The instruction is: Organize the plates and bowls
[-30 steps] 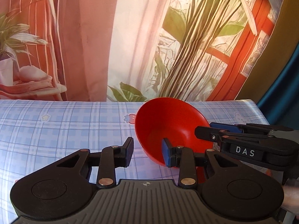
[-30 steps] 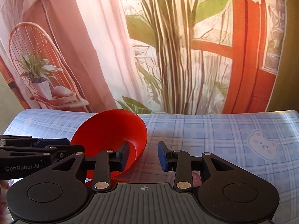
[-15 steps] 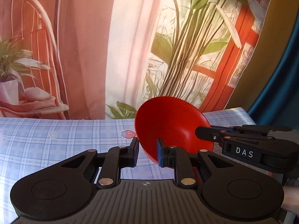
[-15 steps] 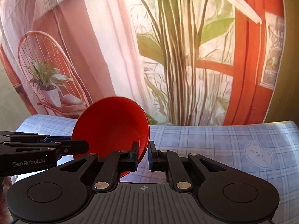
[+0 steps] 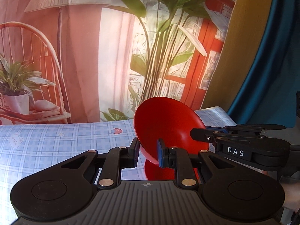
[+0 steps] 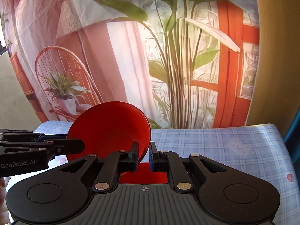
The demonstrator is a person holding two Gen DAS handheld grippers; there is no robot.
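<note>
**Bright, warm light with fisheye bending at the rims**

Both views are well lit and sharp, with strong warm colour. Light glows through the printed backdrop (image 5: 116, 60), brightest in its pale middle strip, so the scene is partly backlit. The glossy counter (image 6: 215, 146) shows a soft sheen and a red reflection beneath the red bowl (image 5: 168, 129). The black fingers (image 6: 134, 154) stay dark with little detail. Straight lines curve toward the edges, and the corners darken. No motion blur shows.
</note>
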